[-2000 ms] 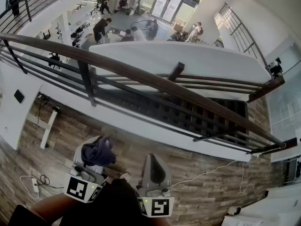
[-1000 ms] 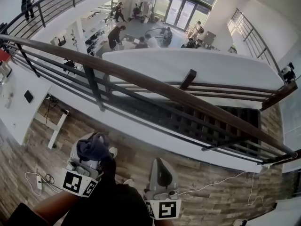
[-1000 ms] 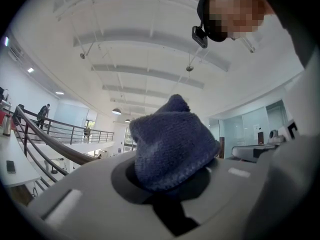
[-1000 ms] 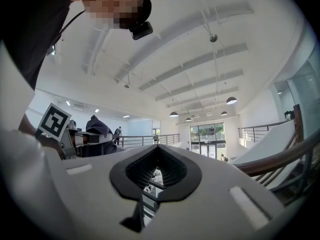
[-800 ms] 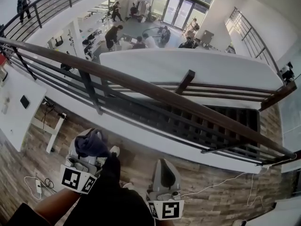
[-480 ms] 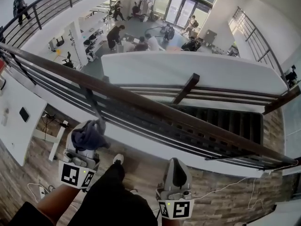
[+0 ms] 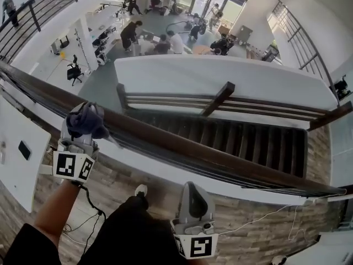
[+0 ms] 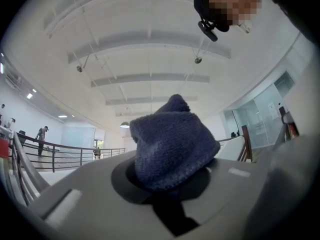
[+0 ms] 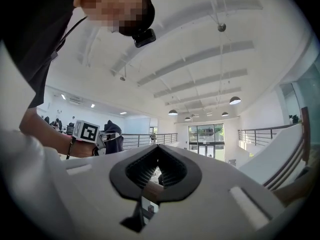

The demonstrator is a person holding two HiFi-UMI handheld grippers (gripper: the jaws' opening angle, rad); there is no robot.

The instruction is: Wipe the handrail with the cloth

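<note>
The left hand-held gripper [image 7: 81,127] is being held up at the handrail [image 7: 182,148], toward the rail's left part, its jaws clamping a bunched dark blue cloth [image 7: 87,120]. In the left gripper view the cloth [image 8: 172,144] is standing up out of the gripper [image 8: 170,180] as a rounded wad, filling the space between the jaws and hiding their tips. In the head view the wad is overlapping the near edge of the dark wooden rail; whether it is actually pressing on the wood cannot be told. The person's bare forearm [image 7: 55,214] is reaching up to this gripper, and its marker cube [image 7: 69,166] is facing the camera. The right hand-held gripper [image 7: 193,191] is hanging lower and nearer the body, below the rail and well apart from the left one. Its jaws are drawn together, the tips meeting above a small diamond-shaped gap between the ribbed pads [image 9: 142,170], as the right gripper view [image 9: 157,150] is showing. That view is also catching the left gripper's cube [image 9: 86,131] off to the left. Beyond the rail a staircase [image 7: 248,142] is descending toward a lower floor.
</note>
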